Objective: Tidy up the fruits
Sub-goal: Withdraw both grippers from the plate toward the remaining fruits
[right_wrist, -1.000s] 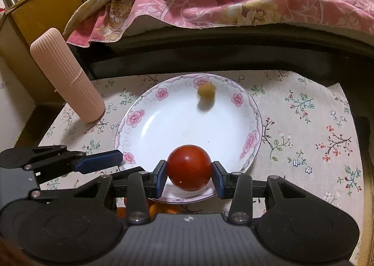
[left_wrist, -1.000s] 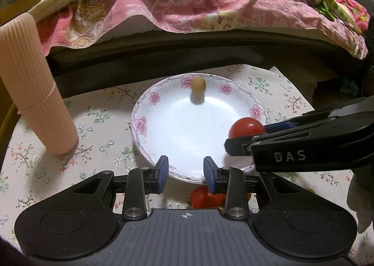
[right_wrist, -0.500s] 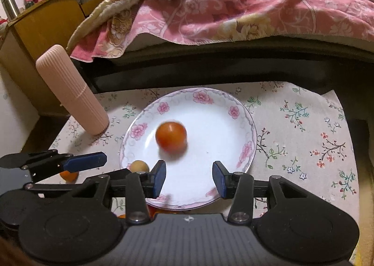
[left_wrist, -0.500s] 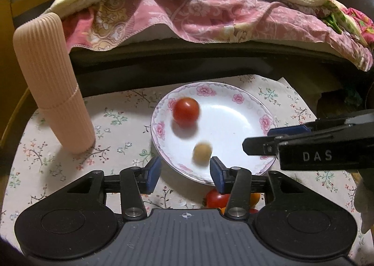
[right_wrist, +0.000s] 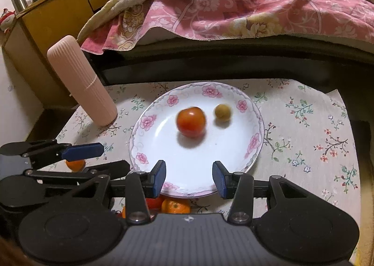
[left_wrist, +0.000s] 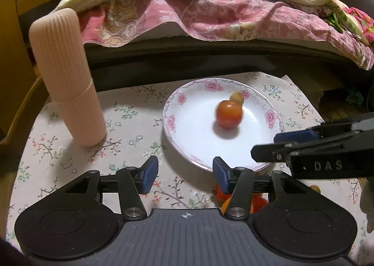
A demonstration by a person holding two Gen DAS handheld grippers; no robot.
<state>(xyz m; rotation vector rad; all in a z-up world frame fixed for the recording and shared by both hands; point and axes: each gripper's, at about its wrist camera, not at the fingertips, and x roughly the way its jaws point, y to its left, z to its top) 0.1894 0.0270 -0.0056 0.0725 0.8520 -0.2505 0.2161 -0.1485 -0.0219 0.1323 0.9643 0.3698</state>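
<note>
Plate: one flowered plate (right_wrist: pixel 253 142) on the cloth-covered bench (right_wrist: pixel 311 130).
On the plate: one red tomato (right_wrist: pixel 191 121), blurred, and one small tan fruit (right_wrist: pixel 223 112) just beside it.
Off the plate: orange fruits (right_wrist: pixel 175 205) at its near rim, partly hidden, so no sure count; another (right_wrist: pixel 74 165) to the left.
Left claw (left_wrist: pixel 185 171): jaws apart, empty, low before the plate's near-left rim.
Right claw (right_wrist: pixel 189 176): jaws apart, empty, over the near rim.
Pink ribbed cylinder (left_wrist: pixel 67 78): one, upright, left of the plate.
</note>
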